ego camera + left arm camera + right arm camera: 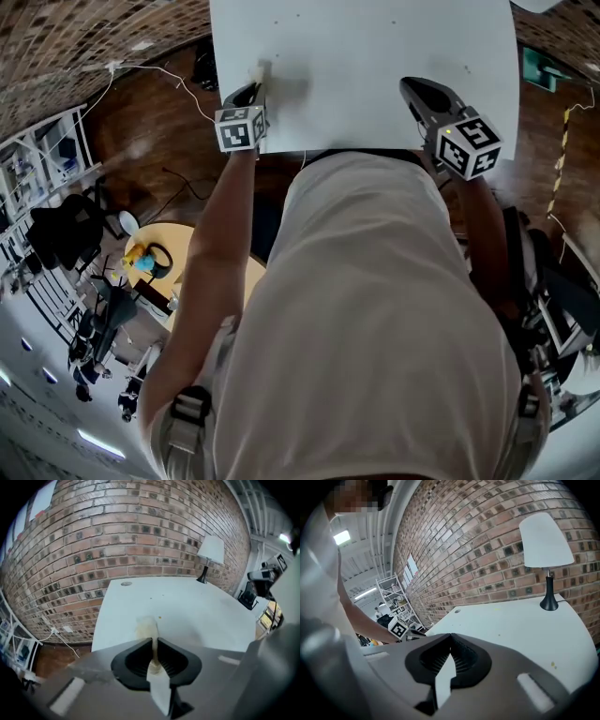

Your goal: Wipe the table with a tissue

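Left gripper view: tissue btwn jaws, table beyond

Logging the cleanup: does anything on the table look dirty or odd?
Yes: the tissue in the left gripper is stained yellowish, and a small yellow speck lies on the table just beyond it.
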Motion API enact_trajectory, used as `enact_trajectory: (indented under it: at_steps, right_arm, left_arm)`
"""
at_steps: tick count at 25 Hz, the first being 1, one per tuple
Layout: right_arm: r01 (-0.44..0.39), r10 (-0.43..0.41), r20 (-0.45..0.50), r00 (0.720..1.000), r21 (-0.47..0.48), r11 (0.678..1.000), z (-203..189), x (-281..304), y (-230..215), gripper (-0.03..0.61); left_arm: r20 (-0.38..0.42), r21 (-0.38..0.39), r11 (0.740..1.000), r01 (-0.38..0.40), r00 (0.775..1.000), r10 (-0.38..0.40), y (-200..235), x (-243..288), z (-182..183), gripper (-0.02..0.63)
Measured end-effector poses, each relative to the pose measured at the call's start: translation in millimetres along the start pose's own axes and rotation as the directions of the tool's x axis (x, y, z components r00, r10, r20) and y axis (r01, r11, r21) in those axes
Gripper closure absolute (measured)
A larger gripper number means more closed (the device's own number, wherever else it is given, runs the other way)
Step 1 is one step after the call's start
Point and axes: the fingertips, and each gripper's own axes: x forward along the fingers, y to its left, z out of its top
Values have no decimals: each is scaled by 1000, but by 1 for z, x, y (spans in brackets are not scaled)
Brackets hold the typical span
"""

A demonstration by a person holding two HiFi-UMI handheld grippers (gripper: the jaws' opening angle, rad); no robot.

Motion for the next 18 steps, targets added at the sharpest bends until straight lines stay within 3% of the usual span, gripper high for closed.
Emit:
enact_trajectory:
  at_steps: [3, 6, 9, 15, 18]
  right_arm:
    - [9, -9, 19, 1000, 7, 1000, 4, 1, -1, 571]
    - [27, -27, 18, 999, 22, 999, 1, -2, -3, 571]
    - [49, -50, 18, 999, 37, 998, 0, -8, -8, 571]
    - [80, -81, 25, 996, 51, 996, 0, -17, -18, 571]
    - [85, -87, 31, 996, 61, 994, 0, -18, -19, 571]
  left_arm:
    - [38, -65, 998, -11, 999, 14, 9, 7, 27, 571]
    - [30, -76, 997, -23, 999, 25, 14, 18, 45, 571]
    - [-5, -43, 999, -19, 1000, 19, 12, 31, 53, 569]
    - [-49, 106, 994, 33, 998, -28, -26, 53, 58, 571]
    - [-38, 69, 997, 27, 999, -24, -34, 57, 57, 572]
